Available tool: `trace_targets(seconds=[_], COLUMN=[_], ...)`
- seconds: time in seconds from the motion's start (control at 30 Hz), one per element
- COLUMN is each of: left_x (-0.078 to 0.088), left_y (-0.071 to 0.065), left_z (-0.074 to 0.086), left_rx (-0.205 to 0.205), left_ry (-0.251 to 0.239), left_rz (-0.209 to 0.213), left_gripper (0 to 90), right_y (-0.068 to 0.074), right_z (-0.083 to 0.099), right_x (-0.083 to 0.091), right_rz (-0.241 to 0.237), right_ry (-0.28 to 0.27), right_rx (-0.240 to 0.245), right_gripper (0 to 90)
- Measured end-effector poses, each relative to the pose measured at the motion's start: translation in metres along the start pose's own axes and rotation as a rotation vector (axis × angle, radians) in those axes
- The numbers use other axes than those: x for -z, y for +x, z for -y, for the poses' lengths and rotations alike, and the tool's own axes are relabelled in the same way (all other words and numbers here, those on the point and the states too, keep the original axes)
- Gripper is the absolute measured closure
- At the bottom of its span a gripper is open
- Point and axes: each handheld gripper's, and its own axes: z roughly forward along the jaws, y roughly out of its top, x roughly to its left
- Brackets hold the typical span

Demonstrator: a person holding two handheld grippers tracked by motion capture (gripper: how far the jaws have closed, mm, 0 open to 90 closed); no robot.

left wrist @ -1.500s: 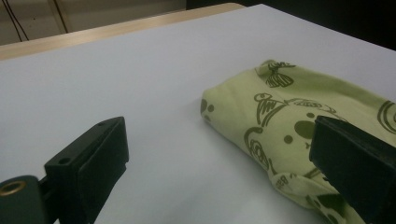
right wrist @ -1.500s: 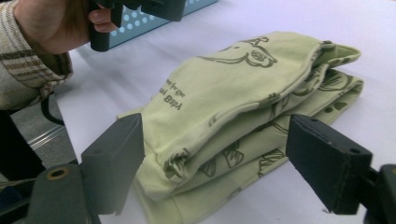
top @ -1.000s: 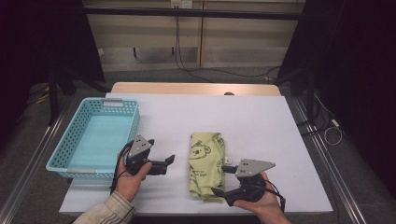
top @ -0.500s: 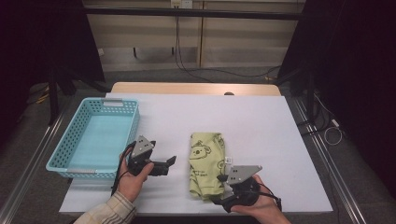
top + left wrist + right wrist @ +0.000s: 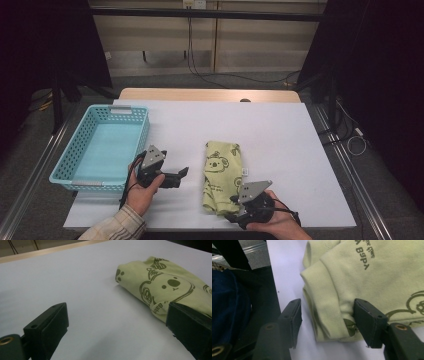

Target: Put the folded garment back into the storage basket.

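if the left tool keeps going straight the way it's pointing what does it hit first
Probably the folded green cloth. The left tool is open and points across the bare white table toward it; the cloth's near edge already sits by one jaw in the left gripper view. Depth is hard to judge.

Worktop: smooth matt white sheet, bare wood at its far edge. Folded garment: soft knit cloth, matt yellow-green, printed. Basket: turquoise lattice, plastic I think. My left gripper and right gripper: matt black, probably plastic.
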Motion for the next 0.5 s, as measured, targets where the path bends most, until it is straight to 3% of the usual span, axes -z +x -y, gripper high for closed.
trace_targets(seconds=[0.27,0.37,0.5], left_x=[-0.0051,-0.0075,-0.0079], left_y=[-0.003,-0.0055,-0.0089], left_z=[0.0004,0.0005,-0.0005], left_rx=[-0.005,-0.022,-0.014], left_ry=[0.005,0.016,0.002], left_rz=[0.002,0.007,0.005], left_gripper=[5.1,5.1,5.1], right_y=[0.0048,0.0061,0.0065], right_z=[0.0022,0.0047,0.0068], right_x=[-0.0034,-0.0042,-0.0035], right_rz=[0.035,0.046,0.072], right_ry=[0.01,0.002,0.001], right_rx=[0.044,0.074,0.114], right_gripper=[43.1,43.3,48.2])
